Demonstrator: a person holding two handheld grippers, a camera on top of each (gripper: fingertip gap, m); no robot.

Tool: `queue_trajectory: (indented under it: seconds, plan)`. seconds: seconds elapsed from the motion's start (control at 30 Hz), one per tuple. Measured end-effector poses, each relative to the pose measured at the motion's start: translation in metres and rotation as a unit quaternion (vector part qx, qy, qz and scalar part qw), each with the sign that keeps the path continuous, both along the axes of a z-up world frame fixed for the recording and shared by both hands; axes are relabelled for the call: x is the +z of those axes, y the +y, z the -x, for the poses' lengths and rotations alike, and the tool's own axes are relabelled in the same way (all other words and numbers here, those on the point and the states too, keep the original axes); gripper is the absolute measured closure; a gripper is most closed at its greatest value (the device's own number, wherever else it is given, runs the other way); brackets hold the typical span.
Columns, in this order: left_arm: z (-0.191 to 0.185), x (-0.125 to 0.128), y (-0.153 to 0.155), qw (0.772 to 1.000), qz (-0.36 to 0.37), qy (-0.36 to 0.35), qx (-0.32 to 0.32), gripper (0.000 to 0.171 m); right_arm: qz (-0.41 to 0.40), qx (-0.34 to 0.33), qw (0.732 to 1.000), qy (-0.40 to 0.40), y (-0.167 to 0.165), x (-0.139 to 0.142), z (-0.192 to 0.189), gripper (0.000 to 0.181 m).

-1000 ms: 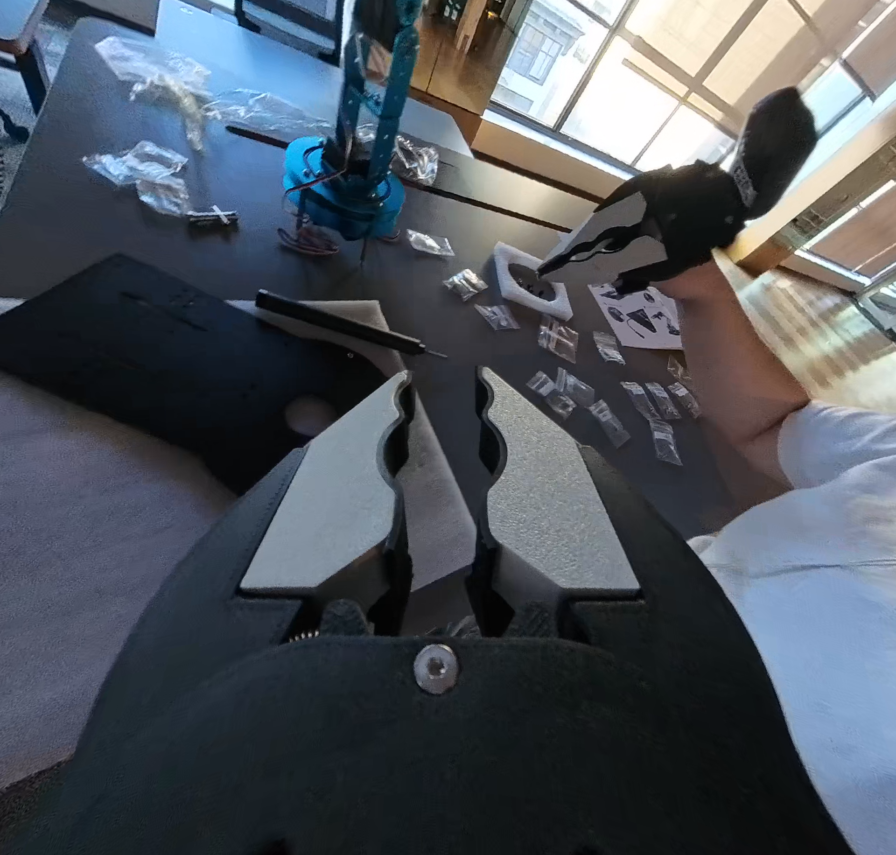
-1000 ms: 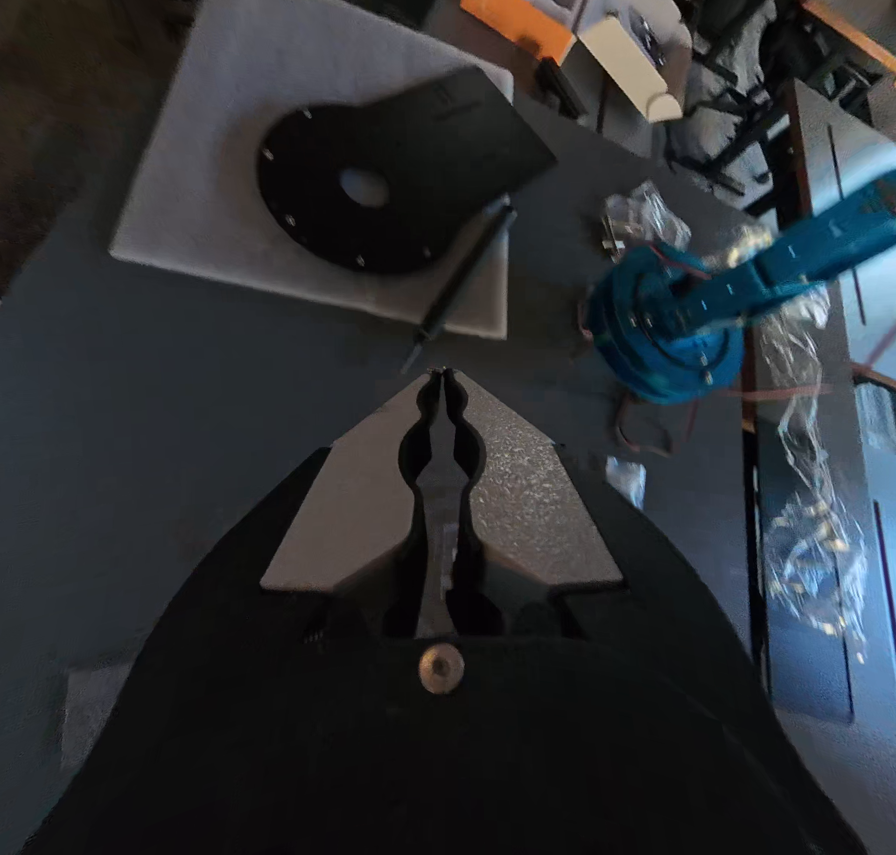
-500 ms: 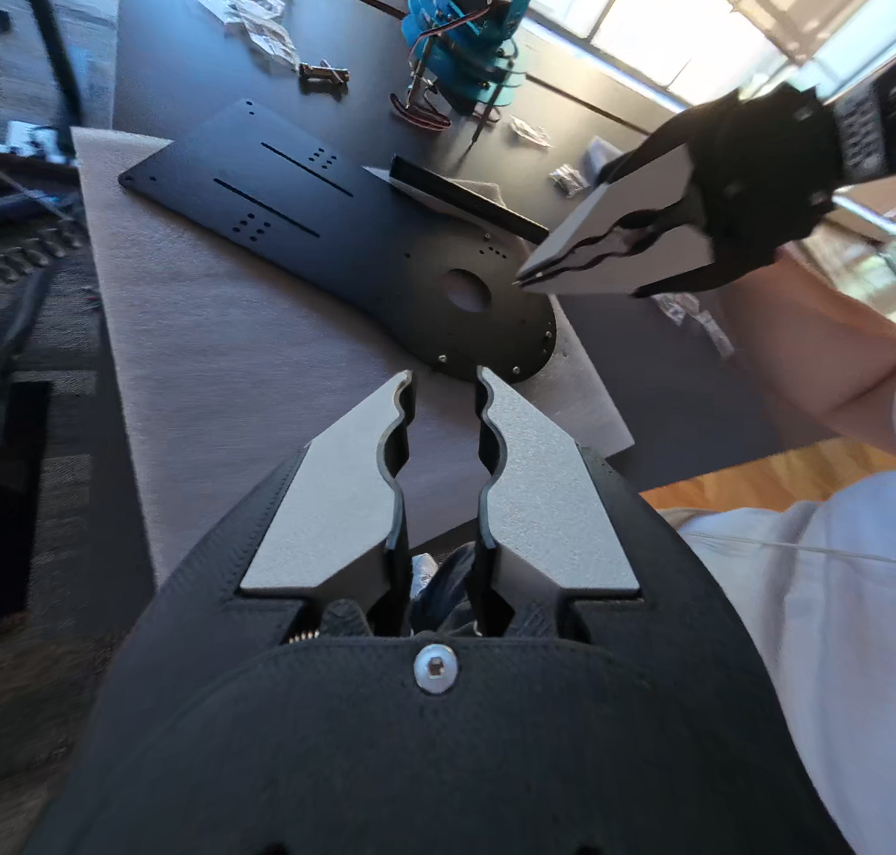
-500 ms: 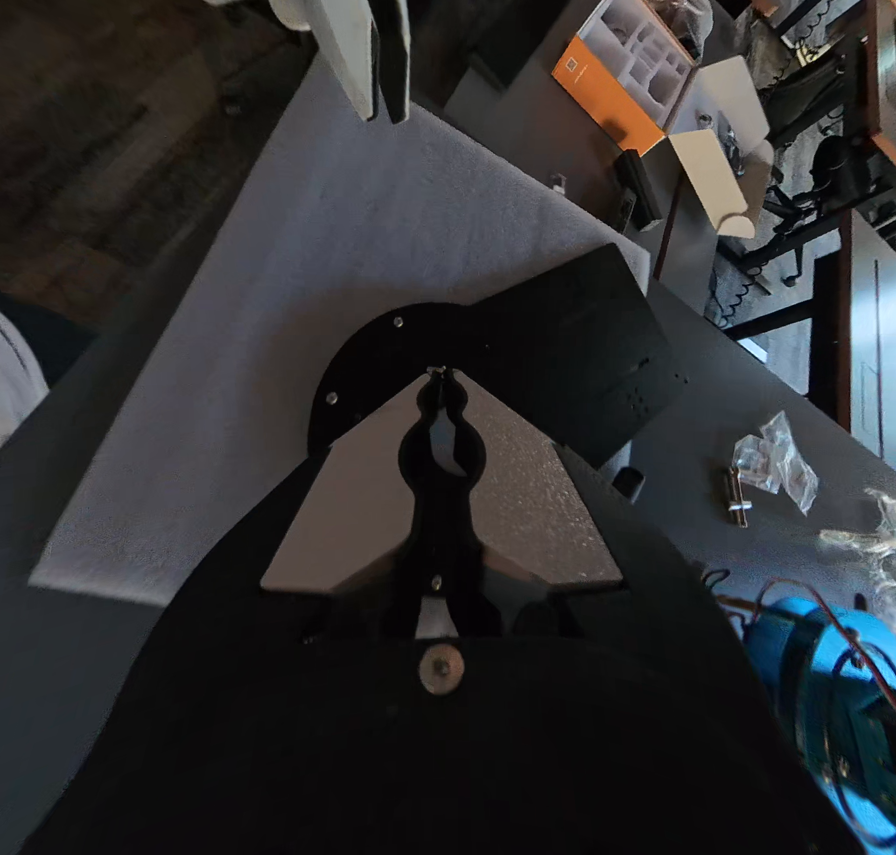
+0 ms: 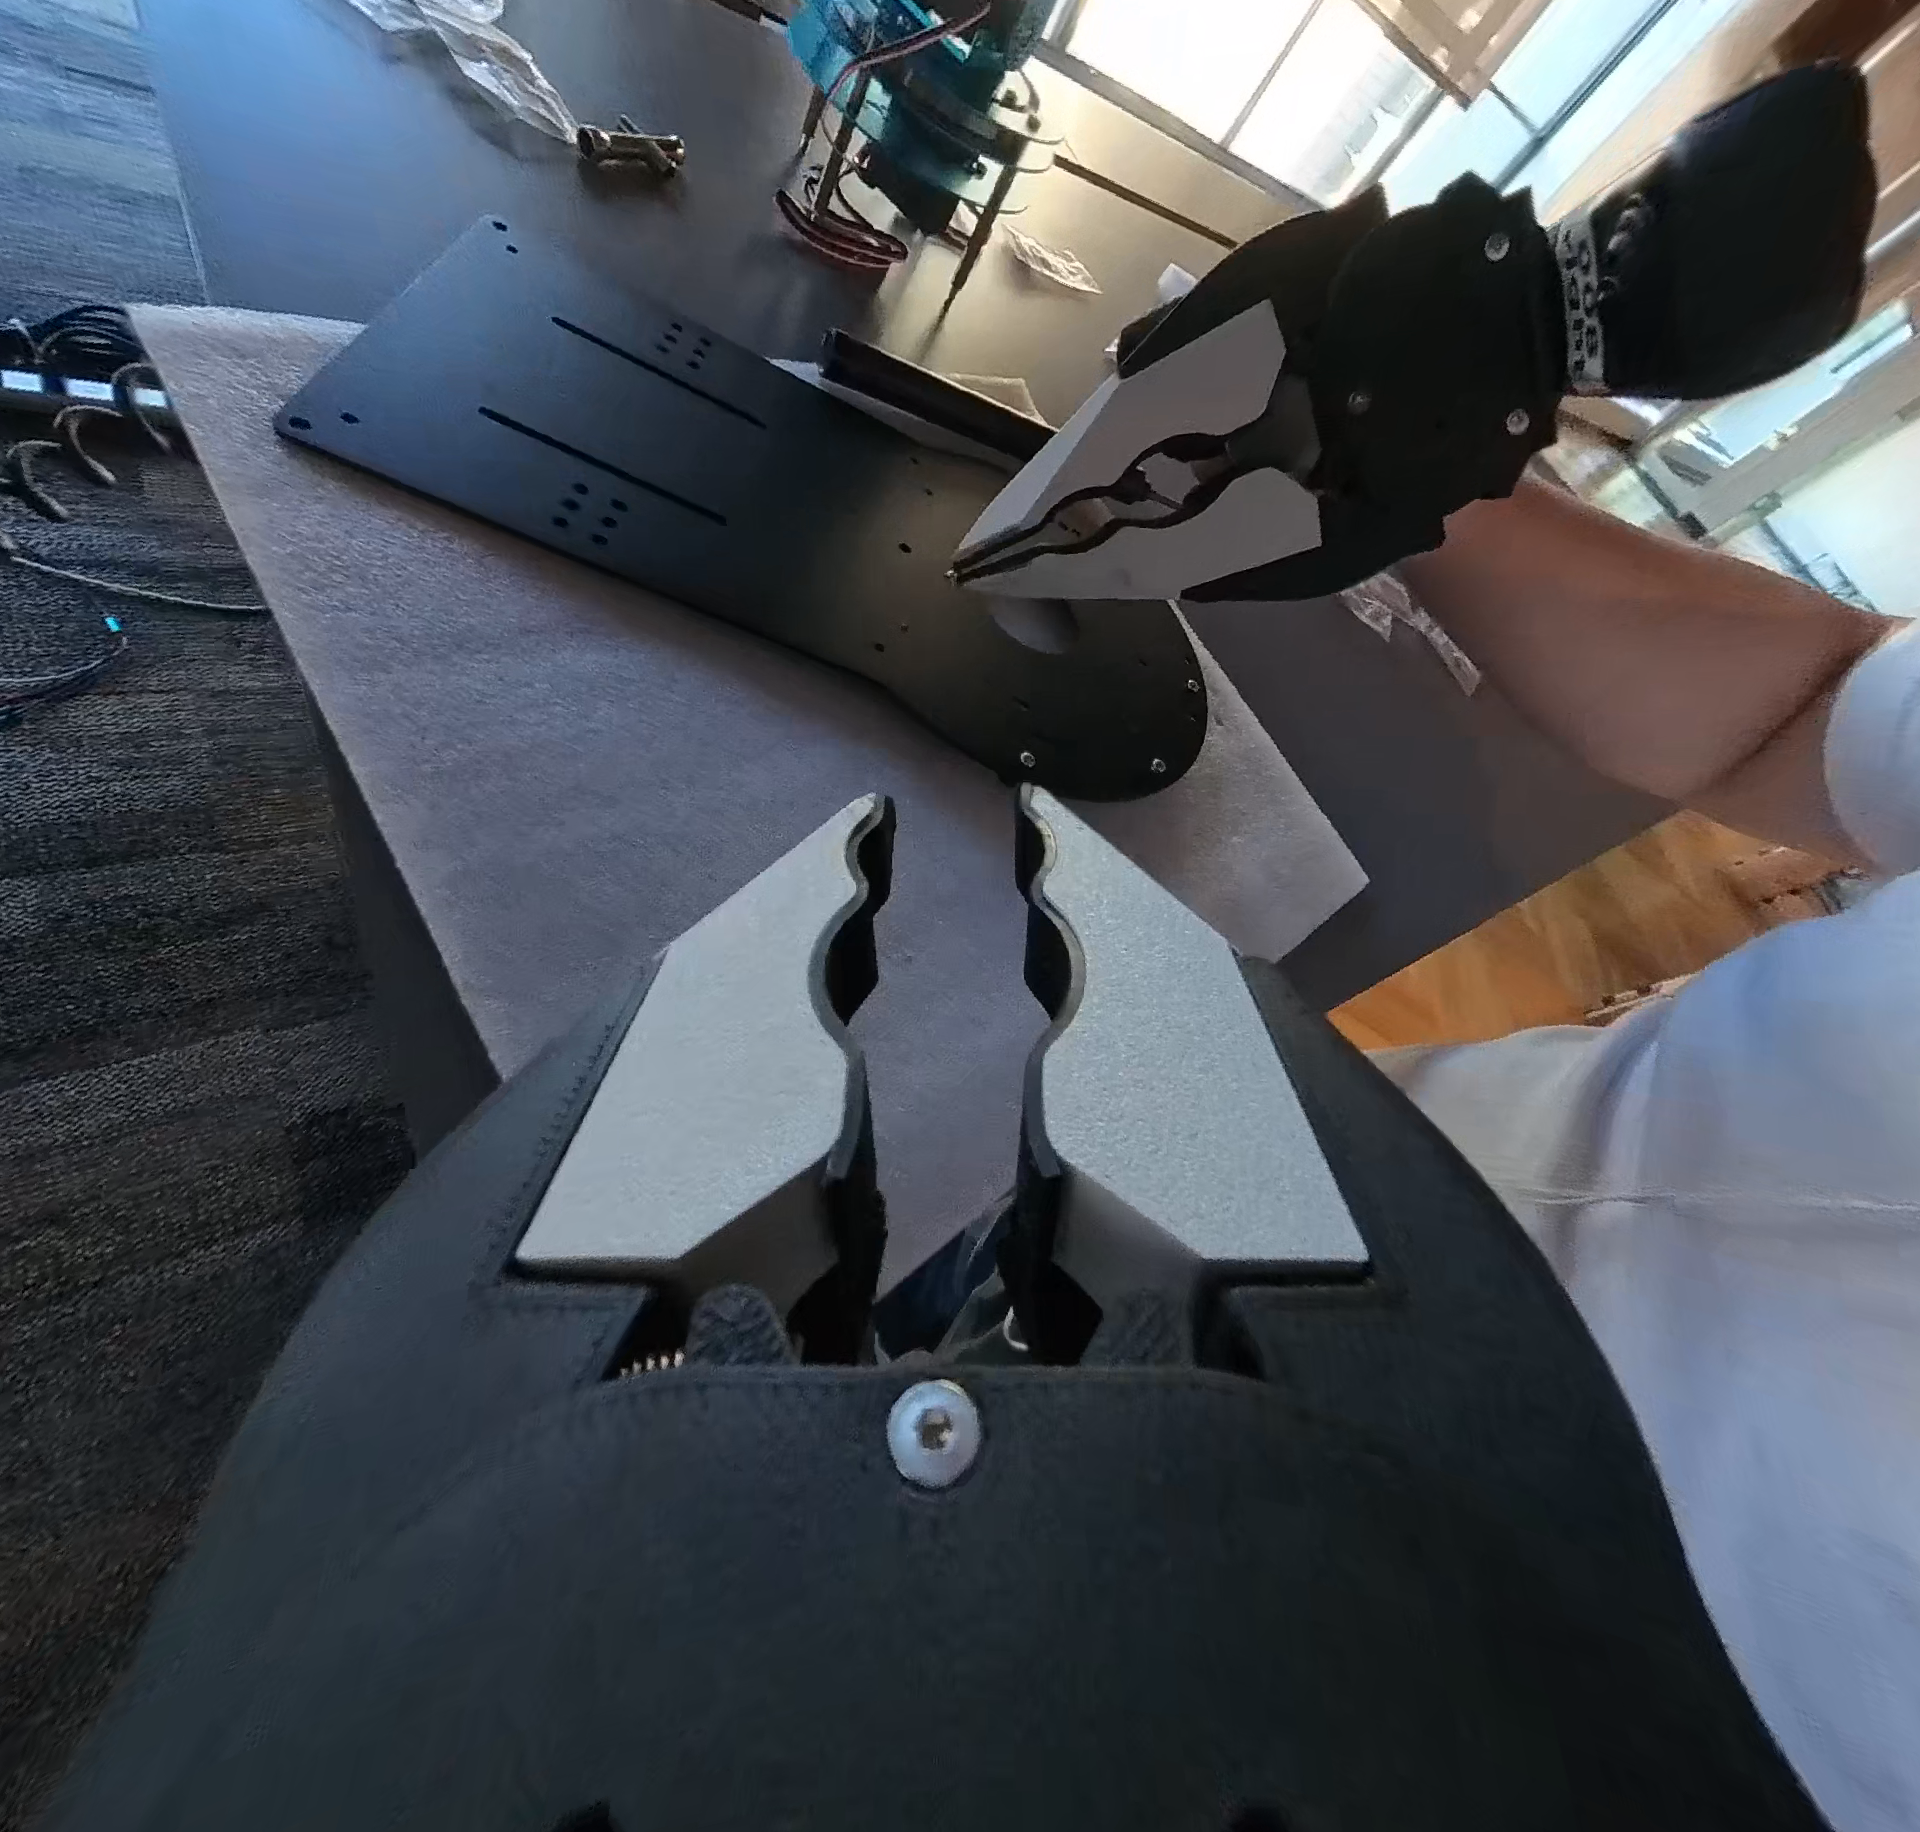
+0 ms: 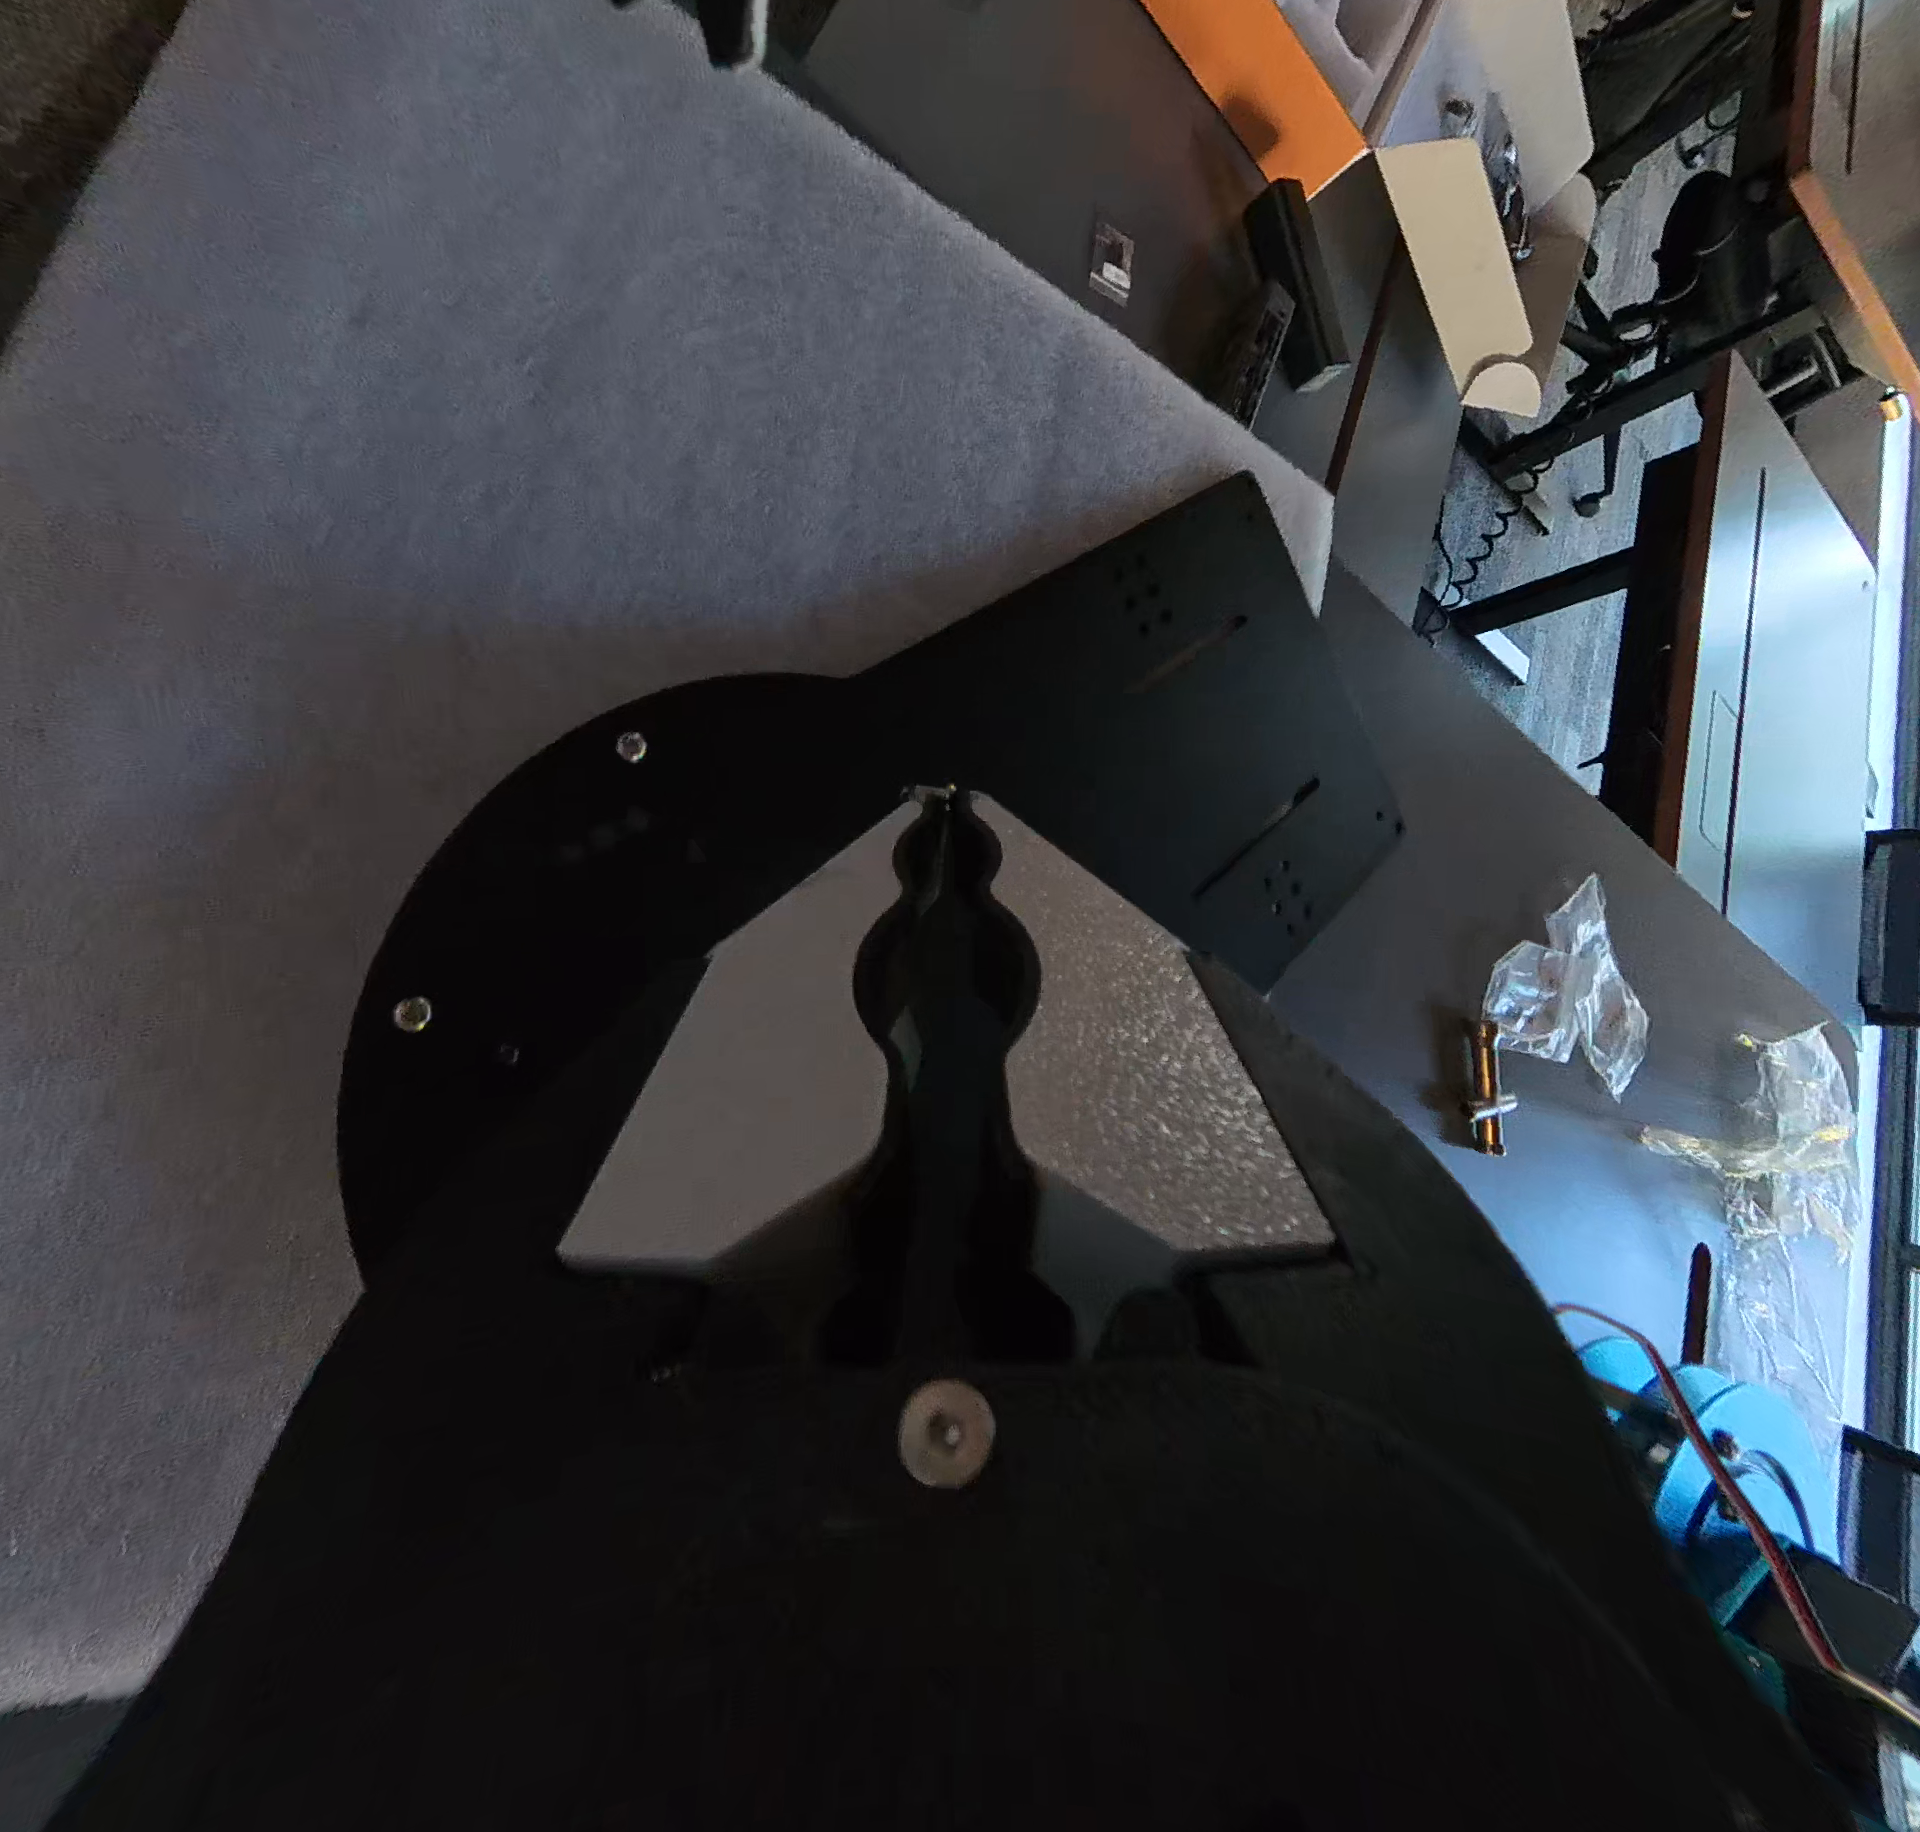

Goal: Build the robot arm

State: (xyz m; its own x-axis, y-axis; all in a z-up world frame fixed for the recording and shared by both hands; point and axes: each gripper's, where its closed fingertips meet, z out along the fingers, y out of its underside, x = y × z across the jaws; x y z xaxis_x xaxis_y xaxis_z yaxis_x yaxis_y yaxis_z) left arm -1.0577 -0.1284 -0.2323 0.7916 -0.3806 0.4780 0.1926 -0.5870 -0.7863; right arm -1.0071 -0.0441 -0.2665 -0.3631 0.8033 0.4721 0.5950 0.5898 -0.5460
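Observation:
A flat black metal plate (image 5: 665, 494) with a round end and slots lies on a grey felt mat (image 5: 582, 702). My right gripper (image 5: 961, 572) is shut on a tiny silver screw (image 6: 933, 795) and holds it just above the plate's round end (image 6: 1091, 722). Two silver screws (image 6: 630, 745) sit in the plate's rim. My left gripper (image 5: 953, 811) is open and empty. It hovers over the mat just short of the plate's round end.
A blue robot arm base (image 5: 914, 120) with red wires stands behind the plate, beside a black screwdriver (image 5: 935, 380). Metal standoffs (image 5: 629, 146) and clear plastic bags (image 5: 457, 26) lie on the dark table. An orange box (image 6: 1236, 47) sits beyond the mat. A person's forearm (image 5: 1621, 660) is at right. My hands' fingertips stand some 11 centimeters from each other.
My right gripper has swung from over the table to the plate's round end and come down close to it, still shut on the screw. My left gripper has turned toward the plate and stays open.

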Motion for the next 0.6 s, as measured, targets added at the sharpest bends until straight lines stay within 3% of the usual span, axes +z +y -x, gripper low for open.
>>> queue_trajectory:
  seconds: [0.6]
  plan:
    - [0.029,-0.012,0.021,0.999,0.021,-0.027,-0.035,0.151,-0.052,0.013,0.999,0.004,0.000,-0.014,0.019,0.181]
